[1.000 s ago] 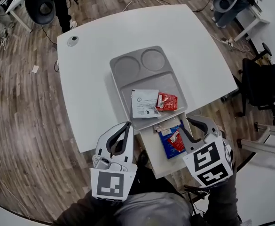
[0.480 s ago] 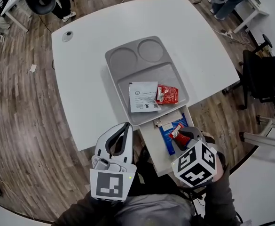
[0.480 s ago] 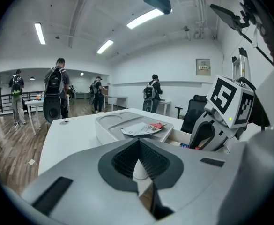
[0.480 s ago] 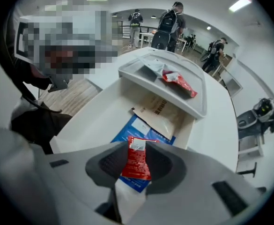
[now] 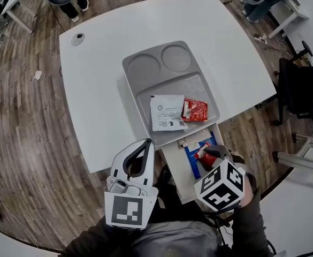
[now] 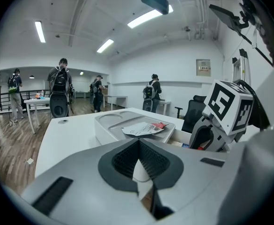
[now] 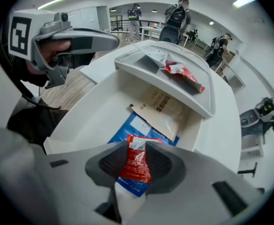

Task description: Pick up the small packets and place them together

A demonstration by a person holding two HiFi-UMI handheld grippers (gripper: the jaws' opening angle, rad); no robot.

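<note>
Gripping: right gripper (image 7: 137, 150) pinches a red packet (image 7: 135, 168) above the drawer (image 7: 94, 111), jaws opening.
Right gripper view only: beige packet (image 7: 162, 109) lying under the tray (image 7: 193, 95) edge.
Left gripper (image 6: 139, 144): closed, empty, near left.

A white table (image 5: 102, 90) with rounded corners is seen standing on a wood-plank floor (image 5: 22, 143). A grey compartment tray (image 5: 128, 71) is laid near its middle, reaching over the near edge. A small round disc (image 5: 77, 38), perhaps a cable port, is set by the far left corner. A white open box (image 5: 173, 162) is joined at the near edge, partly under the tray
</note>
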